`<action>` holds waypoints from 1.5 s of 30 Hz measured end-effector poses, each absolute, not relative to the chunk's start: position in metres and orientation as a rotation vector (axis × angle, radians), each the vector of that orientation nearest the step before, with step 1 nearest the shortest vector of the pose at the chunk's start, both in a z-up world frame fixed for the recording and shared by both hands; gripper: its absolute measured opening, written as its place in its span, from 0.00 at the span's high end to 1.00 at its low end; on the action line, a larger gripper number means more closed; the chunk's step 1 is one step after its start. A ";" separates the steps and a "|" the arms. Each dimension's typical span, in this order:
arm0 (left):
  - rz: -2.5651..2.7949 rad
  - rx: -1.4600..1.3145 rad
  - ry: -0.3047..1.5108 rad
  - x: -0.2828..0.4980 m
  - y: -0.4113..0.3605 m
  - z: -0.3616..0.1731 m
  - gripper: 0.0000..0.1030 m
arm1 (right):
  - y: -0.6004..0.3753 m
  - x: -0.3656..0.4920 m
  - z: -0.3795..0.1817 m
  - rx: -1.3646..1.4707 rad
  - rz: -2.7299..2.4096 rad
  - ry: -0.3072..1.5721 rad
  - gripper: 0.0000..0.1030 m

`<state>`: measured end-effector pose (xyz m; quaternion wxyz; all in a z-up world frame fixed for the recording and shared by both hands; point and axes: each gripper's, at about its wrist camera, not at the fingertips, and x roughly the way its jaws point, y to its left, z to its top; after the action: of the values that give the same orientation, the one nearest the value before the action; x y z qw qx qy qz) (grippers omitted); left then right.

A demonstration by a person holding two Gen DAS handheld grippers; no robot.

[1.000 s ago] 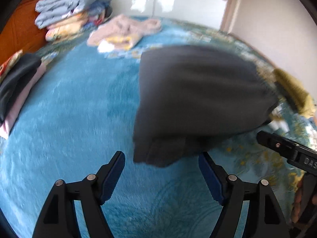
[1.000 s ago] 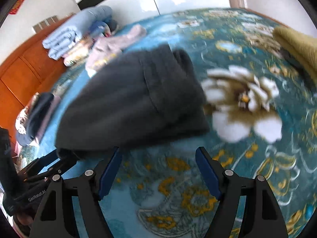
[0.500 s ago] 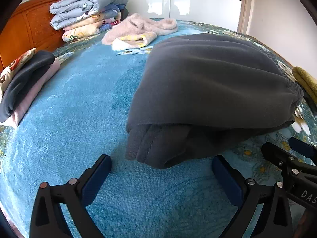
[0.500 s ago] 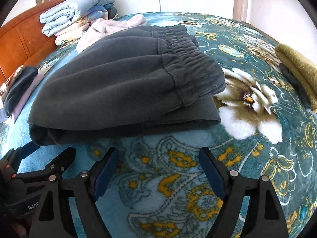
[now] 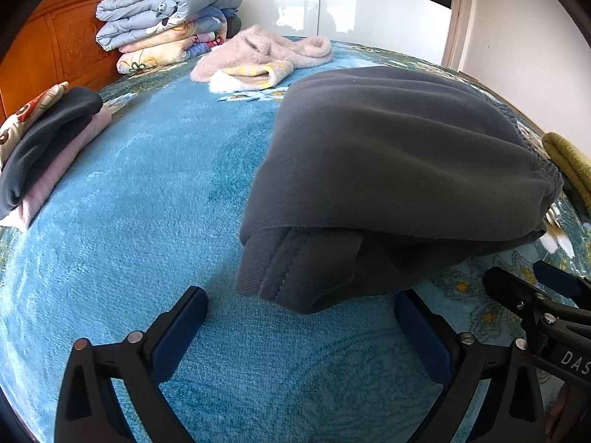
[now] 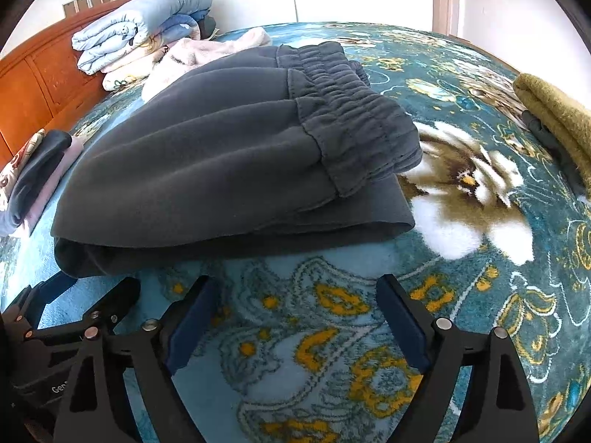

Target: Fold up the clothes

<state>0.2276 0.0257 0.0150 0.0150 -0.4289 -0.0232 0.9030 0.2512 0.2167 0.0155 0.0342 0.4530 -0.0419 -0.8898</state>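
Dark grey sweatpants (image 5: 391,170) lie folded in layers on the blue floral blanket (image 5: 147,192). Their elastic waistband lies on top at the right in the right wrist view (image 6: 354,122). My left gripper (image 5: 301,326) is open and empty, low over the blanket just in front of the fold's near left corner. My right gripper (image 6: 293,315) is open and empty, just in front of the fold's near edge. Each gripper shows at the edge of the other's view.
A stack of folded quilts (image 5: 166,29) leans against the orange headboard (image 5: 48,48). A pink fluffy garment (image 5: 262,55) lies behind the sweatpants. A small pile of folded clothes (image 5: 44,147) sits at the left. An olive knit garment (image 6: 554,110) lies at the right.
Both grippers have dropped lower and closer to the near edge of the folded sweatpants. The left gripper's fingers have opened wider. The sweatpants lie still.
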 end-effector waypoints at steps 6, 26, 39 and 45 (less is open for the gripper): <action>2.813 -1.331 -0.074 0.232 0.027 0.014 0.00 | 0.221 0.246 0.014 1.394 -2.733 -0.130 0.13; 2.815 -1.333 -0.068 0.228 0.025 0.014 0.00 | 0.221 0.247 0.014 1.391 -2.728 -0.132 0.11; 2.810 -1.332 -0.066 0.225 0.022 0.015 0.00 | 0.221 0.247 0.014 1.390 -2.725 -0.134 0.11; 2.810 -1.332 -0.070 0.224 0.022 0.015 0.00 | 0.221 0.246 0.014 1.390 -2.723 -0.137 0.11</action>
<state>0.2241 0.0222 0.0152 0.0154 -0.4281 -0.0224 0.9033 0.2460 0.2210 0.0141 0.0405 0.4539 -0.0448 -0.8890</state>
